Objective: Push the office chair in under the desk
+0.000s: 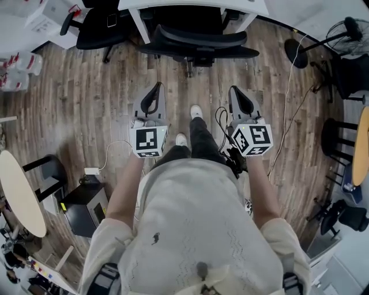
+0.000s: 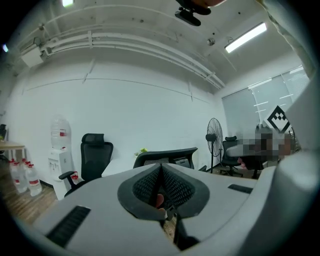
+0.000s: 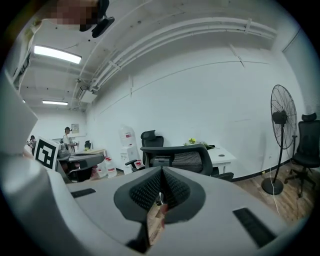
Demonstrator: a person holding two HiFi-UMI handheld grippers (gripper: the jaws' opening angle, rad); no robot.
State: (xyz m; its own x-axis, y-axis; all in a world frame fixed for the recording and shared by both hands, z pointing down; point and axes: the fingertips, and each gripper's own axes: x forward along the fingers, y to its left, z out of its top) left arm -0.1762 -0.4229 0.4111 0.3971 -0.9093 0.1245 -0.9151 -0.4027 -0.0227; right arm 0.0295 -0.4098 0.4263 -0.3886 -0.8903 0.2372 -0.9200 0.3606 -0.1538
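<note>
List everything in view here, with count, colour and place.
office chair: one, black, at the desk ahead
desk: one, white, by the far wall
second chair: one, black, left of desk
water bottles: several, clear, floor far left
water dispenser: one, white, against wall
round table: one, beige, left side
box: one, black, floor beside round table
fan: one, black, right of desk
left gripper: one, grey, shut, empty
right gripper: one, grey, shut, empty
</note>
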